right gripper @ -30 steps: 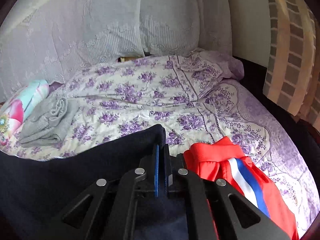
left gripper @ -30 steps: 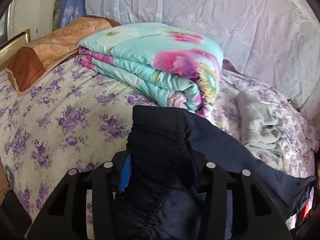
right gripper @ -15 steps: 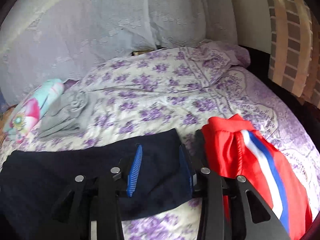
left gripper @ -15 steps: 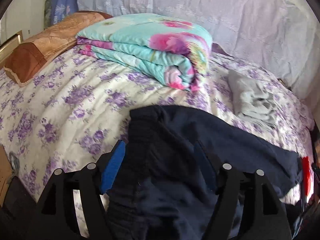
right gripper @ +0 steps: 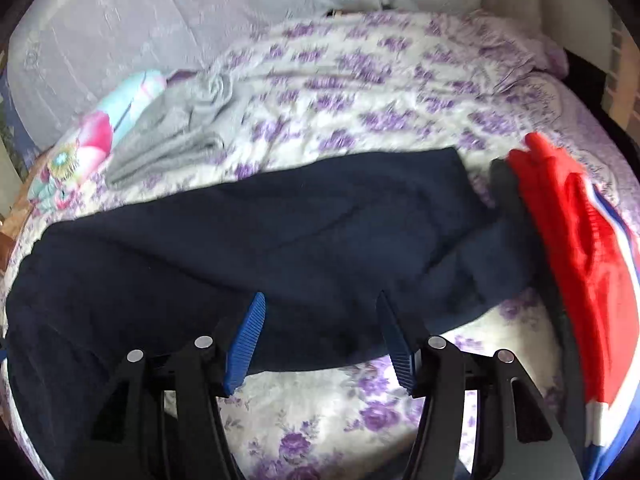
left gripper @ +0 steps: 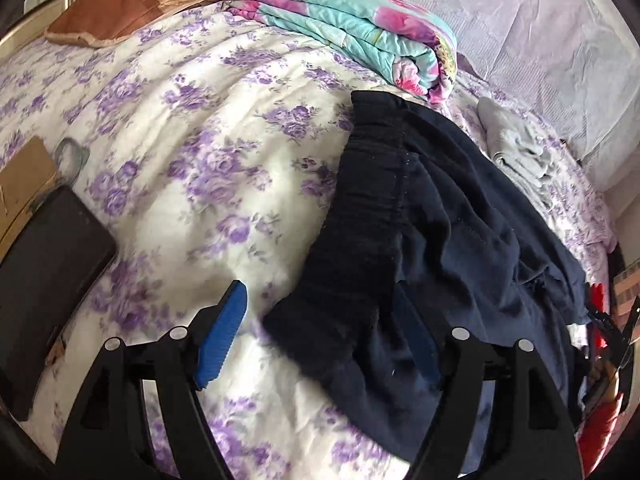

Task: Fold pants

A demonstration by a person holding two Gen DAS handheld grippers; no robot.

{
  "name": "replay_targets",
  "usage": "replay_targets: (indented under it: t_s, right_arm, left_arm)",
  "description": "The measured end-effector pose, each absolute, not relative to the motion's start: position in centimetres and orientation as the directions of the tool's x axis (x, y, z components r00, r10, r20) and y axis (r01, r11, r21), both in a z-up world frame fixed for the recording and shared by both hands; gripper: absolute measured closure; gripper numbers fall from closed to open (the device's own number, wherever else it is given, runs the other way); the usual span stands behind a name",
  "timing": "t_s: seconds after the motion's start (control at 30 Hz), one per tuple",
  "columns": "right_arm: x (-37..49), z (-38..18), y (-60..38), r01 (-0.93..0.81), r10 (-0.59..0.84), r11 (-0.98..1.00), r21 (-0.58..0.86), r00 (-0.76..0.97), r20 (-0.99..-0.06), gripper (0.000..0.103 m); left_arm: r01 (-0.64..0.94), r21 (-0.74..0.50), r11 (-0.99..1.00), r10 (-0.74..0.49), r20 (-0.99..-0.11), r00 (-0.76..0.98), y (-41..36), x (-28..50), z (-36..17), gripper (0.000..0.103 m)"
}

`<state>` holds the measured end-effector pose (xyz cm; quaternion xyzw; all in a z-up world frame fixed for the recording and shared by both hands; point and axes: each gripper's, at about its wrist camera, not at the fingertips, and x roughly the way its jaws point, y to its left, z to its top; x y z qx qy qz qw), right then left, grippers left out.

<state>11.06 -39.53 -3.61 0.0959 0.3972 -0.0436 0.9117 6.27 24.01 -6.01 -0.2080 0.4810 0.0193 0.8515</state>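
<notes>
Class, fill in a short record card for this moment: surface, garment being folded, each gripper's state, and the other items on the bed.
surface: bed with purple floral sheet
garment: navy pants, lying spread across the bed
left gripper: open, waistband end between its fingers
right gripper: open, over the leg edge
other items: red garment, grey garment, folded quilt, brown pillow

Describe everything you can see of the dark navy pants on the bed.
The navy pants look like soft fleece, with a ribbed, gathered waistband. They lie spread lengthwise across the floral bedsheet, rumpled near the waist, one leg end beside a red garment. Neither tool grips them; both stand open just above the fabric.
</notes>
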Motion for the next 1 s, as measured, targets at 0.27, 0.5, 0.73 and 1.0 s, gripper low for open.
replay_targets:
  t_s: [0.27, 0.5, 0.73, 1.0]
  right_arm:
    - [-3.2, -2.3, -43.4, 0.254, -0.055, 0.945, 0.207, 0.744, -0.666, 0.040]
    - [-11.5, -5.3, -44.6, 0.332, -0.029, 0.898, 0.290, 0.702, -0.712, 0.040]
    - [-12.2, -7.7, -44.9, 0.322, 0.086, 0.855, 0.407, 0.685, -0.723, 0.040]
    - [-9.0, -6.7, -45.0, 0.285, 0.075, 0.837, 0.468, 0.786, -0.613, 0.079]
  left_arm:
    - [-0.246, -0.405, 0.881, -0.232, -0.822, 0.521, 23.2, 4.0, -7.5, 0.030]
    - [-0.294, -0.403, 0.867, -0.165, -0.788, 0.594, 21.4, 4.1, -7.3, 0.066]
    - [-0.270, -0.486, 0.831, -0.182, -0.697, 0.693, 23.3, 0.8, -4.1, 0.084]
    - [-0.310, -0.469, 0.827, -0.150, -0.716, 0.682, 23.6, 0.4, -4.2, 0.084]
